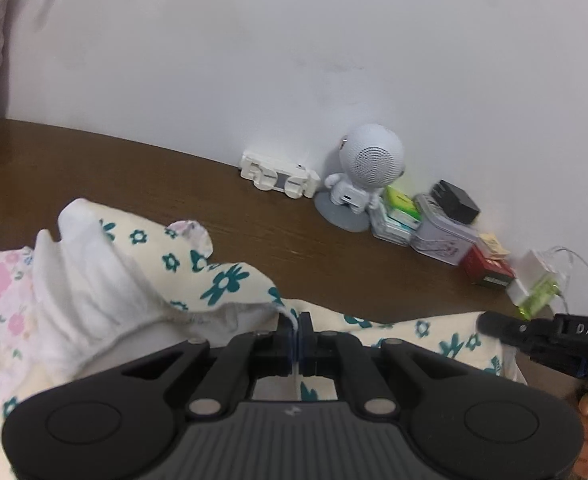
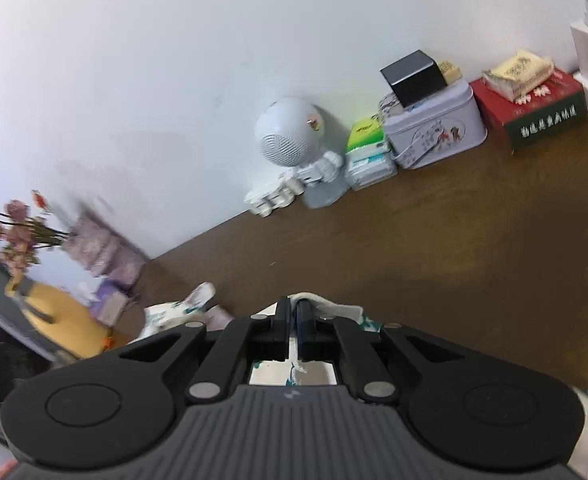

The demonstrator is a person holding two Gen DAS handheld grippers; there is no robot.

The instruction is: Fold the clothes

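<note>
A cream garment (image 1: 221,280) printed with teal flowers, white on its inside, lies bunched on the brown table (image 1: 173,184). My left gripper (image 1: 297,320) is shut on its hem, the cloth pinched between the fingertips. In the right wrist view my right gripper (image 2: 294,306) is shut on another edge of the same cream garment (image 2: 326,307), which drapes over the fingertips. The right gripper's black body (image 1: 550,334) shows at the right edge of the left wrist view, with a hand under it. A pink floral cloth (image 1: 1,292) lies at the left.
Against the white wall stand a white robot-shaped speaker (image 1: 364,176), a white toy block (image 1: 279,176), a grey tin (image 2: 434,128) with a black box (image 2: 414,78) on it, a red carton (image 2: 534,108) and small packets. Flowers (image 2: 13,224) and a yellow object (image 2: 61,316) sit at the left.
</note>
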